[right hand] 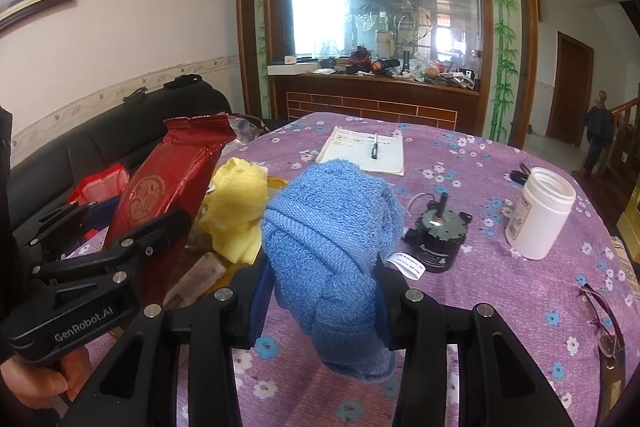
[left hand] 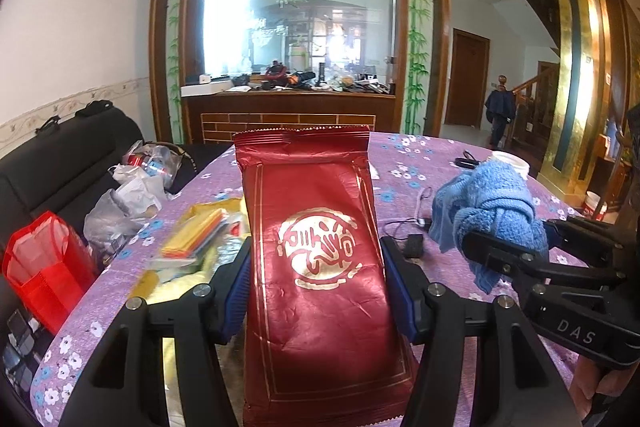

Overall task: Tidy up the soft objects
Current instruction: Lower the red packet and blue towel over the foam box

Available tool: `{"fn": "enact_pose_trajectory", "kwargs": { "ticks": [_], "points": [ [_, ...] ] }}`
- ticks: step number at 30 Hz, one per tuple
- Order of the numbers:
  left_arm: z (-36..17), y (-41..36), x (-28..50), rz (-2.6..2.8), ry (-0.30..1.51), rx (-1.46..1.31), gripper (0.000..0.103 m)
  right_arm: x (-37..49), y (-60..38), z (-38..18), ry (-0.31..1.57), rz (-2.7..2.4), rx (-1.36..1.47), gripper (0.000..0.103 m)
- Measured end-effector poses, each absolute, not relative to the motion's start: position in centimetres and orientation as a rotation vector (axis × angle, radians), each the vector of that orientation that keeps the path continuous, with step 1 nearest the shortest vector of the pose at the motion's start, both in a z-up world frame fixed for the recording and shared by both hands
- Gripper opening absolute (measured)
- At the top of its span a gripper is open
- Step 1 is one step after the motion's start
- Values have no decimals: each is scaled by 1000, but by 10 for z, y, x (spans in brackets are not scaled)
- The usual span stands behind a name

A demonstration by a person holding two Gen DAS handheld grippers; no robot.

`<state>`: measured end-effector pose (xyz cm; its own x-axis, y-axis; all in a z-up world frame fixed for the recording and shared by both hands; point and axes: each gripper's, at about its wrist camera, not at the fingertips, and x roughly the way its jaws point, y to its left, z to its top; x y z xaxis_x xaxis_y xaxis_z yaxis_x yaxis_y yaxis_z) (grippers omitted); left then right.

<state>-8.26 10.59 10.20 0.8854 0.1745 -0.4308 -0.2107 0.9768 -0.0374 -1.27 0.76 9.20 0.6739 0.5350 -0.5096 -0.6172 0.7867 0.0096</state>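
Grip, left: left gripper [left hand: 316, 291] clamped on red foil packet [left hand: 316, 267] by its side edges, blue pads pressing in at mid-height; packet stands up between the fingers w/ its crimped end up and away, clear of the table. Edge hold prob. chosen so the soft contents don't get crushed.
Grip, right: right gripper [right hand: 320, 303] closed on blue towel [right hand: 328, 235], bunched into a knot-like wad; loose end hangs just below the fingers. Wadded so a narrow 2-finger pinch can carry the whole cloth at once.
Both tools: side by side, each visible in the other's cam; both loads lifted, so looks like mid-transfer, not yet set down.
Just beyond left fingers: clutter pile w/ coloured flat packs [left hand: 200, 231], to the left of the packet; likely the collecting spot, though I can't tell for sure.
Between the 2 grippers, ahead: yellow cloth [right hand: 236, 207], crumpled on the pile, still to be handled.
Ahead-right of right gripper: small motor [right hand: 438, 239] on purple floral tablecloth [right hand: 500, 291]; white jar [right hand: 538, 213] further right; glasses [right hand: 600, 319] at far right edge. Hard items, prob. left alone.
Far ahead: notepad [right hand: 362, 153] w/ pen on top.
Risk: towel's hanging tail could snag the motor when swung across.
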Motion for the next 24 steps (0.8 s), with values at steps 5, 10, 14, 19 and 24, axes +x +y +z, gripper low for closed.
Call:
{"fn": "enact_pose_trajectory", "kwargs": {
  "ticks": [5,10,14,19,24],
  "points": [
    [101,127,-86,224,445,-113,59,-13,26,96,519,676,-175,46],
    [99,145,-89,242,449,-135,59,-15,45,97,519,700,-194,46],
    [96,158,-92,256,451,-154,59,-15,60,100,523,715,-192,46],
    [93,171,-96,271,456,-175,59,-16,79,104,526,737,-193,46],
    [89,181,-98,281,468,-185,59,-17,98,109,515,761,-199,47]
  ]
}}
